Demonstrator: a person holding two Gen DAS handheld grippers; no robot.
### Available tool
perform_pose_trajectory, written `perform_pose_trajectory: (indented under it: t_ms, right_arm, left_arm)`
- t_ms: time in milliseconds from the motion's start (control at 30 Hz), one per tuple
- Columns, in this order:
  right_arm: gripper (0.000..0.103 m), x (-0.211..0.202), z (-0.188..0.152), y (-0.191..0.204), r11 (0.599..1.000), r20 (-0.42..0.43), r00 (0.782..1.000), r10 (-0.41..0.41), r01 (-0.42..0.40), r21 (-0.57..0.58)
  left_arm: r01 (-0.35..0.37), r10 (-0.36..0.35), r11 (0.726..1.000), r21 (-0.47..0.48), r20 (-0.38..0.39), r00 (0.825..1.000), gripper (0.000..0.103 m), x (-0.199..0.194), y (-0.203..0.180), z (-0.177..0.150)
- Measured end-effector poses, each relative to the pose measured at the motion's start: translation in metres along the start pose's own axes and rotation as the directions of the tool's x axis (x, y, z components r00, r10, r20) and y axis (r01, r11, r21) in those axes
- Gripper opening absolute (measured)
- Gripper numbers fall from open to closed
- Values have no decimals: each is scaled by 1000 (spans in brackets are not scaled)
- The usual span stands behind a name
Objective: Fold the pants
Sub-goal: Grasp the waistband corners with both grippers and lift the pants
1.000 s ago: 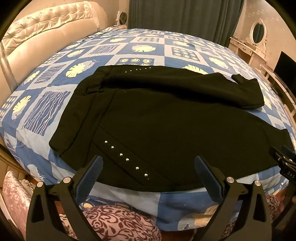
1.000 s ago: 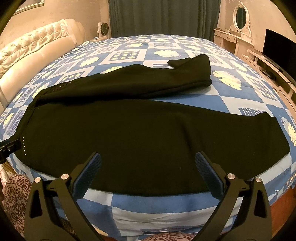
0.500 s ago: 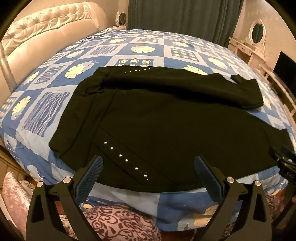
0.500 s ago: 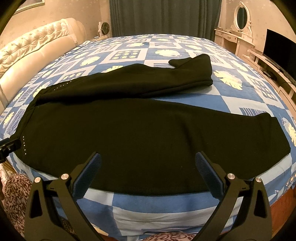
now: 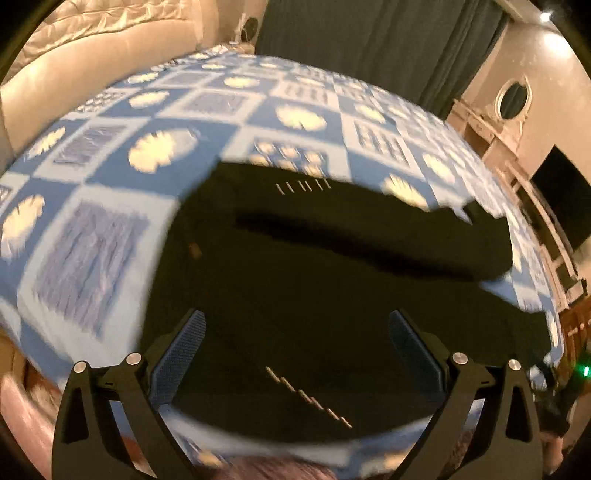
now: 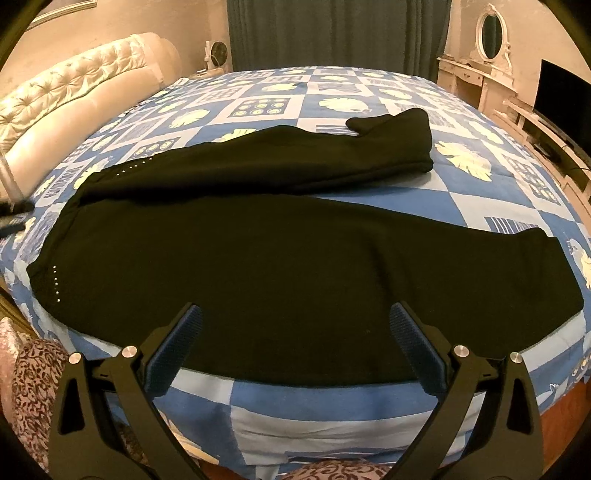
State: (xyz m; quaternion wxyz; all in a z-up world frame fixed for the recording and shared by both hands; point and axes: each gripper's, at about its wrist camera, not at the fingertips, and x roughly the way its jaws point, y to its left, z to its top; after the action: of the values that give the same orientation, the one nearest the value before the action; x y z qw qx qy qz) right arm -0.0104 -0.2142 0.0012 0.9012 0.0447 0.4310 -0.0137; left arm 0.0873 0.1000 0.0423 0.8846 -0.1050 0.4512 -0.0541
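Observation:
Black pants [image 6: 258, 266] lie spread flat on the bed, waist to the left, both legs running right, the far leg angled toward the back. Rows of small silver studs mark the waist area [image 5: 306, 395]. The pants also fill the middle of the blurred left wrist view [image 5: 314, 288]. My left gripper [image 5: 297, 343] is open and empty, low over the waist end near the front edge. My right gripper [image 6: 295, 336] is open and empty, over the near leg by the bed's front edge.
The bed has a blue and white patterned cover [image 6: 332, 406]. A tufted cream headboard [image 6: 74, 99] stands at the left. Dark curtains [image 6: 332, 33] hang at the back. A dresser with an oval mirror [image 6: 491, 33] and a TV [image 6: 561, 99] line the right wall.
My left gripper has moved forward and down toward the waist end, blurring its view. My right gripper has barely moved. The pants lie as before.

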Motion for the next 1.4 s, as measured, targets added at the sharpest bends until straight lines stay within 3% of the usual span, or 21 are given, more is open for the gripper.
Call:
perform_pose_trajectory:
  t_ms: [33, 100, 167, 200, 300, 333, 533, 633, 700, 733, 767, 800, 833, 1033, 1100, 1167, 1200, 1267, 1333, 1400]
  right_arm:
    - [101, 0, 1, 1, 1000, 0, 1000, 1, -1, 1]
    - [101, -1, 2, 2, 1000, 1, 1000, 8, -8, 3]
    - [101, -1, 5, 3, 1000, 7, 1000, 13, -13, 5]
    - [101, 0, 7, 5, 1000, 8, 1000, 14, -14, 6]
    - [101, 3, 15, 8, 1000, 2, 1000, 26, -26, 15]
    - [101, 4, 18, 8, 999, 1, 1000, 30, -30, 21]
    - [101, 22, 46, 9, 992, -28, 994, 103, -100, 75]
    - [101, 33, 58, 8, 980, -45, 984, 170, -164, 113]
    - [101, 42, 67, 10, 970, -56, 975, 214, -205, 132]
    - [101, 45, 70, 11, 965, -58, 970, 235, -225, 137]
    - [101, 50, 75, 13, 956, -62, 962, 266, -255, 143]
    - [101, 52, 77, 15, 950, -63, 956, 285, -274, 147]
    - [101, 54, 80, 17, 944, -62, 950, 306, -294, 151]
    - [101, 72, 115, 35, 919, -72, 917, 392, -386, 83]
    - [101, 81, 138, 41, 914, -68, 912, 405, -405, 11]
    - [101, 97, 168, 47, 912, -74, 914, 399, -404, -77]
    - [101, 106, 182, 50, 909, -79, 915, 395, -402, -112]
    - [101, 132, 215, 60, 889, -125, 912, 391, -409, -206]
    - [101, 157, 235, 69, 879, -180, 916, 359, -397, -265]
    - [101, 185, 254, 80, 849, -264, 895, 360, -431, -306]
  left_arm:
    - [9, -9, 1000, -8, 4, 1000, 99, 3, 11, 13]
    - [105, -106, 994, -26, -44, 993, 99, 20, 37, 42]
    - [237, -245, 968, -88, -96, 965, 99, 42, 62, 65]
    - [308, -325, 940, -145, -112, 939, 99, 60, 80, 79]
    - [361, -402, 902, -238, -155, 902, 99, 103, 110, 103]
    - [369, -417, 894, -254, -170, 893, 99, 115, 118, 107]
    - [318, -364, 918, -236, -186, 913, 99, 173, 145, 132]
    - [374, -423, 894, -248, -191, 886, 99, 192, 149, 139]
    - [442, -489, 864, -242, -190, 852, 99, 197, 144, 142]
    - [486, -536, 837, -251, -192, 822, 99, 199, 141, 142]
    - [542, -599, 793, -279, -192, 777, 99, 201, 137, 141]
    - [600, -670, 733, -321, -191, 717, 99, 205, 133, 140]
    - [626, -707, 697, -350, -190, 681, 99, 209, 132, 138]
    - [630, -709, 698, -341, -207, 674, 99, 213, 128, 135]
    - [630, -692, 718, -297, -202, 693, 99, 211, 120, 133]
    - [609, -640, 768, -198, -278, 716, 99, 208, 106, 133]
    - [600, -622, 781, -174, -298, 724, 99, 209, 102, 137]
    - [583, -623, 782, -219, -282, 730, 98, 211, 105, 139]
    - [586, -643, 764, -270, -241, 727, 95, 213, 111, 141]
    - [568, -619, 785, -248, -248, 745, 49, 217, 110, 142]
